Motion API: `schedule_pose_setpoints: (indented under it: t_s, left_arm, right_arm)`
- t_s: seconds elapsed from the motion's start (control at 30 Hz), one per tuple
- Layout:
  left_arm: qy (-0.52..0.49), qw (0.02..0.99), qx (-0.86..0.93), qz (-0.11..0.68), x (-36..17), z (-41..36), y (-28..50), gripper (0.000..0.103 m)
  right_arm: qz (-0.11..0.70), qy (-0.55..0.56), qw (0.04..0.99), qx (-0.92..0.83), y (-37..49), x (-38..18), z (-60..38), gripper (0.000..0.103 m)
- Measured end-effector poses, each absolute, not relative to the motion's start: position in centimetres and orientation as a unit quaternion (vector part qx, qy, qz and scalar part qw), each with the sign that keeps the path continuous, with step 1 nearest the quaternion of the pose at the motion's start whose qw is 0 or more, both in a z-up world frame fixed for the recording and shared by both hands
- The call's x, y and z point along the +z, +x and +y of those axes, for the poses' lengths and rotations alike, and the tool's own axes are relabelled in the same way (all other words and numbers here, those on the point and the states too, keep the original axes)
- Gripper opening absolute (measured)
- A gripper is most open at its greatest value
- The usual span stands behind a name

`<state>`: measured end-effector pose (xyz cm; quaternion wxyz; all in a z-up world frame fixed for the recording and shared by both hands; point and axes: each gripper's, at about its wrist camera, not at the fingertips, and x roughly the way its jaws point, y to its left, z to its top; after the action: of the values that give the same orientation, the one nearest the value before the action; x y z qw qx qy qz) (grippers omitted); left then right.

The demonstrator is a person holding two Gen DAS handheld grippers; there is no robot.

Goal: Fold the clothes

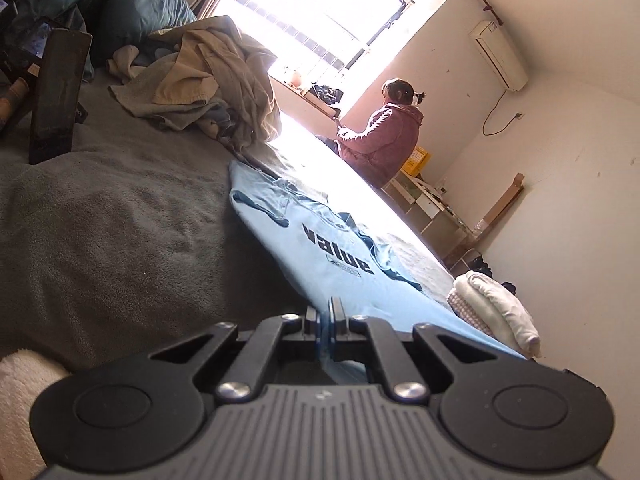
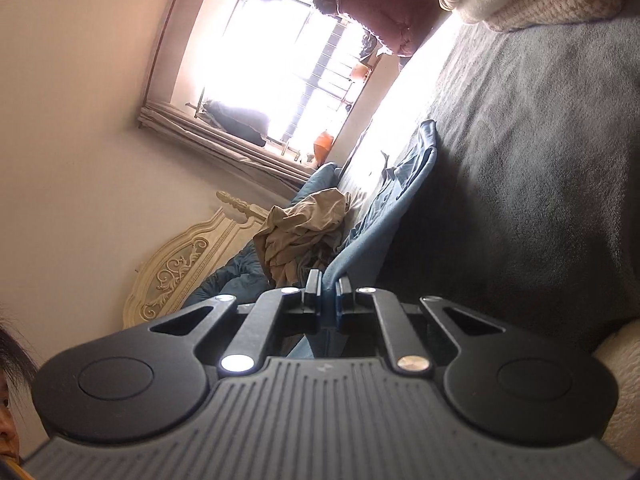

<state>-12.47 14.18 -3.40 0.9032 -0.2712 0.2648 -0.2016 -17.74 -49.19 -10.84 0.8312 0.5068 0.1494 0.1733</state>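
Observation:
A light blue T-shirt [image 1: 320,248] with dark lettering lies stretched over the grey blanket [image 1: 120,216] on the bed. My left gripper [image 1: 325,308] is shut on the shirt's near edge, and the cloth rises taut from the bed to its jaws. In the right wrist view the same T-shirt [image 2: 404,184] runs away from me as a raised blue fold. My right gripper [image 2: 329,286] is shut on another part of that edge. Both views are tilted steeply.
A heap of beige and tan clothes [image 1: 212,84] lies further up the bed. Folded white and knitted garments [image 1: 492,308] are stacked at the bed's far side. A person in a maroon hoodie [image 1: 384,136] sits by the bright window [image 1: 332,12]. A dark object [image 1: 60,92] stands left.

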Motion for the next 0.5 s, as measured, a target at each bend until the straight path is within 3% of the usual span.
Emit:
schedule_pose_setpoints:
  t_s: [0.3, 0.5]
  left_arm:
    - [-0.298, 0.904, -0.184, 0.243, -1.1, 16.8, -18.0, 0.004]
    - [-0.312, 0.892, -0.190, 0.265, -2.1, 16.9, -17.0, 0.004]
  right_arm:
    - [0.122, 0.501, 0.839, 0.172, -24.3, -8.5, -48.4, 0.004]
    - [0.127, 0.508, 0.838, 0.153, -25.7, -9.3, -48.1, 0.004]
